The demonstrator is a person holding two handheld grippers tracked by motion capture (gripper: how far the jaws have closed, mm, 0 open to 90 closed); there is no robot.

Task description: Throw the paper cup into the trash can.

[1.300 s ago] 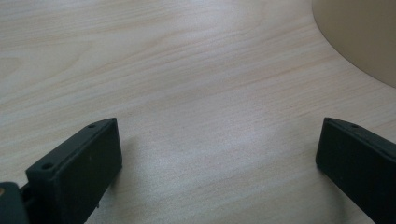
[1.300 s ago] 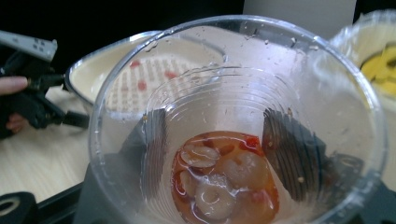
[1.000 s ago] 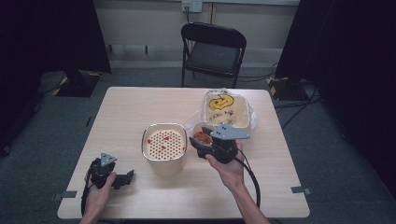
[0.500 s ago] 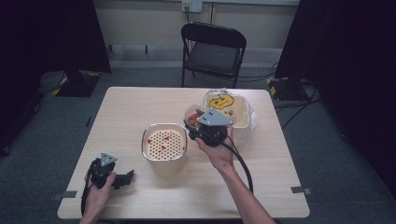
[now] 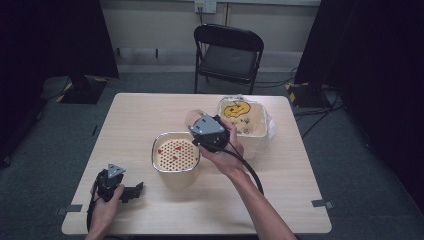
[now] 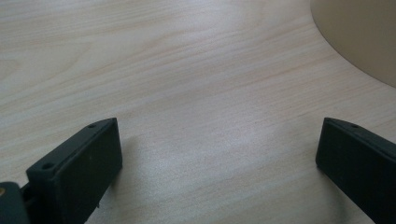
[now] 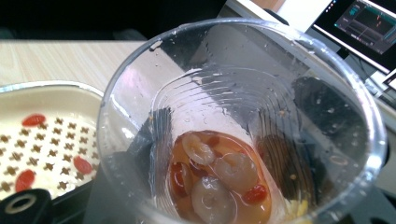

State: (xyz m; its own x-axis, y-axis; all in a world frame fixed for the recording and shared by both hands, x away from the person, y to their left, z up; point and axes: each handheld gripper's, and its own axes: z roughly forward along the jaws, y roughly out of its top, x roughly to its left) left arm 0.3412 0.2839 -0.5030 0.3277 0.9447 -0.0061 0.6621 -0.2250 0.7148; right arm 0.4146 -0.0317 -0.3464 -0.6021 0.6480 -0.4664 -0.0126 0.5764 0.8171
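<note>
My right gripper (image 5: 199, 130) is shut on a clear plastic cup (image 5: 194, 119), and its jaws have just been closing on the cup's sides. It holds the cup tilted just above the right rim of a cream pot with a perforated strainer insert (image 5: 175, 151). In the right gripper view the cup (image 7: 233, 116) holds pale fruit pieces and red berries (image 7: 219, 182) in liquid, and the strainer (image 7: 51, 135) carries a few red berries. My left gripper (image 5: 134, 191) rests open on the table at the front left, with bare wood between its jaws (image 6: 217, 135).
A cream tub with a yellow face print (image 5: 245, 119) sits in a clear bag right of the strainer pot. A black folding chair (image 5: 227, 52) stands beyond the table's (image 5: 135, 115) far edge. The pot's side (image 6: 359, 32) lies ahead of the left gripper.
The right gripper has carried the cup left and slightly up, from beside the bagged tub to the strainer pot's right rim. The left gripper has stayed put.
</note>
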